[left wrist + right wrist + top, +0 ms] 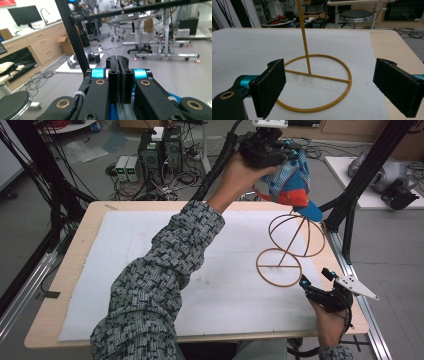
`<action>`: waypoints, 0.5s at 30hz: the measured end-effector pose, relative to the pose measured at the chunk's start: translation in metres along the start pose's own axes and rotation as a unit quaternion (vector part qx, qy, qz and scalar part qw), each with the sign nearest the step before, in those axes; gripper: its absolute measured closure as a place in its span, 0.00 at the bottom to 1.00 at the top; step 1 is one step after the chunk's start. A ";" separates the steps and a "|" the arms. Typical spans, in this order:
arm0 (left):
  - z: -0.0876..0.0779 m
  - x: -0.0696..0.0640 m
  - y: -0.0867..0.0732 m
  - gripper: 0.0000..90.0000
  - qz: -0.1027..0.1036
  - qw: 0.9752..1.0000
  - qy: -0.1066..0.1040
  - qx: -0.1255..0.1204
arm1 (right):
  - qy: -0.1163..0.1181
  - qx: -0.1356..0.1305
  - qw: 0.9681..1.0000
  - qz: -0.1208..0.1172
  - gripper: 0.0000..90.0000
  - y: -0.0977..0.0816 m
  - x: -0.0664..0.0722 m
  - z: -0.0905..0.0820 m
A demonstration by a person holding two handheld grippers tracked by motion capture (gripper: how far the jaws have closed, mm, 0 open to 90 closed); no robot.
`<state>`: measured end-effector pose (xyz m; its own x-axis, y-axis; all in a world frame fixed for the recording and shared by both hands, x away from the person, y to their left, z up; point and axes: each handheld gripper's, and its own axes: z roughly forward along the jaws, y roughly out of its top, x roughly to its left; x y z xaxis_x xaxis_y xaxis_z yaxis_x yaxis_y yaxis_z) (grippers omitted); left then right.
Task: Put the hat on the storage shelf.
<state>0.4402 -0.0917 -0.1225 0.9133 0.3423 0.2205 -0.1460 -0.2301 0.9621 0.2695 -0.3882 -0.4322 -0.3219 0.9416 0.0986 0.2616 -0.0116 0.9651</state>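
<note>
Holding a blue cloth point(292, 177) above the wire stand point(290, 247).

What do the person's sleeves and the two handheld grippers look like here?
The left sleeve is a dark grey and white speckled knit. The left gripper has black jaws, brass-coloured pivot rings and blue metallic barrels. The right gripper is black with blue accents and carries a grey three-cornered plate.

1. The tabletop point(75, 270) is light wood with rounded corners.
2. A white sheet point(150, 255) lies flat on it and covers most of it, leaving bare wood along the edges.
3. A golden wire stand point(285, 252) rests on the sheet by its round base ring, near the tabletop's right edge.
4. Faint dark smudges mark the sheet inside that ring.
</note>
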 end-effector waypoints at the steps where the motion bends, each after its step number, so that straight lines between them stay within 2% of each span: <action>1: 0.000 0.000 0.000 0.97 0.000 1.000 0.000 0.000 | 0.000 0.000 1.000 0.000 0.11 0.000 0.000 0.000; 3: 0.002 -0.005 -0.003 0.97 0.008 1.000 -0.009 0.016 | 0.000 0.001 1.000 0.000 0.11 0.000 0.000 0.000; 6: 0.004 -0.009 -0.006 0.97 0.010 1.000 -0.014 0.023 | 0.000 0.002 1.000 -0.001 0.11 0.000 0.000 0.000; 8: 0.006 -0.014 -0.009 0.97 0.016 0.999 -0.022 0.038 | 0.000 0.001 1.000 -0.002 0.11 0.000 0.000 0.001; 11: 0.008 -0.016 -0.012 0.97 0.017 0.999 -0.024 0.043 | 0.000 0.001 1.000 -0.002 0.11 0.000 0.000 0.000; 12: 0.009 -0.020 -0.016 0.97 0.017 0.998 -0.030 0.052 | -0.001 0.000 1.000 -0.001 0.11 0.000 0.000 0.000; 13: 0.010 -0.022 -0.018 0.97 0.019 0.998 -0.028 0.049 | -0.001 0.001 1.000 -0.001 0.11 0.000 0.000 0.000; 14: 0.010 -0.022 -0.018 0.97 0.019 0.998 -0.028 0.049 | -0.001 0.002 1.000 -0.001 0.11 0.000 0.000 0.000; 15: 0.011 -0.024 -0.023 0.98 0.009 0.998 -0.032 0.049 | -0.001 0.002 1.000 -0.001 0.11 0.000 0.000 0.000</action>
<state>0.4260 -0.1040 -0.1517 0.9335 0.2802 0.2236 -0.1268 -0.3253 0.9371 0.2698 -0.3879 -0.4322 -0.3215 0.9420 0.0964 0.2647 -0.0084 0.9643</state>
